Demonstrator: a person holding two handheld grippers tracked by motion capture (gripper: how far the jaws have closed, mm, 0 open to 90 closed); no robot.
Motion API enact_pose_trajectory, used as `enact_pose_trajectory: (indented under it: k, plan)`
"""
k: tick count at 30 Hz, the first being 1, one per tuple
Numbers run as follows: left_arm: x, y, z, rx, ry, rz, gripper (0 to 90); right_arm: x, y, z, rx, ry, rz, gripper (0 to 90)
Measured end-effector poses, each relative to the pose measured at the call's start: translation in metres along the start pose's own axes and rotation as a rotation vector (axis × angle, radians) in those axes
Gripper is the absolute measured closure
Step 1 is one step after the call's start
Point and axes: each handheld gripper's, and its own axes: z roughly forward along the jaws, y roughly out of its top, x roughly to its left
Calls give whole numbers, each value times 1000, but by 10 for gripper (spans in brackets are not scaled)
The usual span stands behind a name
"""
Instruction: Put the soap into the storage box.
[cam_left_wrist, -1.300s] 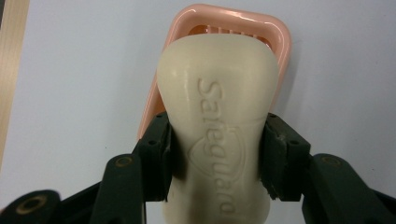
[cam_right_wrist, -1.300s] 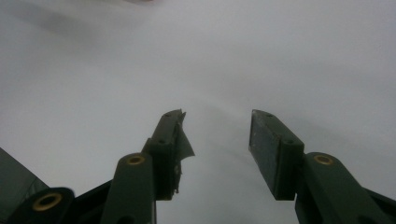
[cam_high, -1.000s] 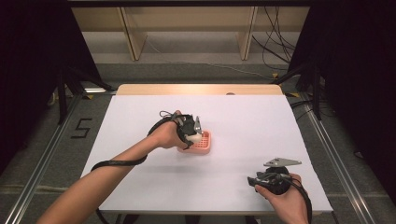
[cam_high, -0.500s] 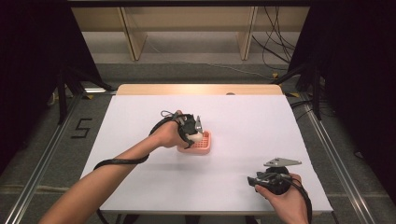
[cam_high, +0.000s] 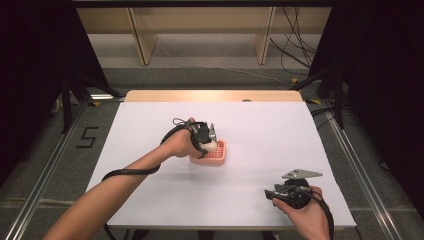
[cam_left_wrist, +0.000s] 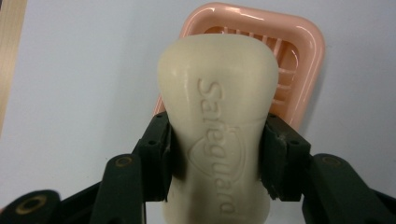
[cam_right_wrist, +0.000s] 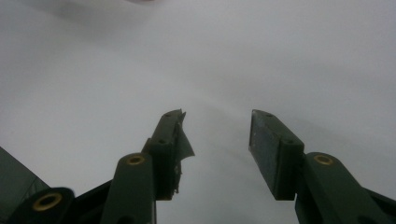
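Nearest, at the table's (cam_high: 150, 220) front edge: right gripper (cam_high: 272, 194) idle, jaws apart on nothing. Farther in, left gripper (cam_left_wrist: 215, 154) clamped on a cream soap bar (cam_left_wrist: 215, 93) above the pink soap dish (cam_left_wrist: 306, 56). Possible trouble: slick bar slipping loose, or landing on the rim and tipping the dish.

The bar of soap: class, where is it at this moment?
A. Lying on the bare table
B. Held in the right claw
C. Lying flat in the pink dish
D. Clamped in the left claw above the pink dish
D: the left claw grips the bar of soap by its sides, above the pink dish.
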Motion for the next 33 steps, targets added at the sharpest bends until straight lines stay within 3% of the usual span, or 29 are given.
enact_pose_trajectory:
  k: [13,33]
  plan:
    - [2,0,6,-2,-2,2,492,0,0,0,1,-7,-8,552]
    - [5,1,16,-2,-17,-27,490,1,0,-1,-1,0,-8,552]
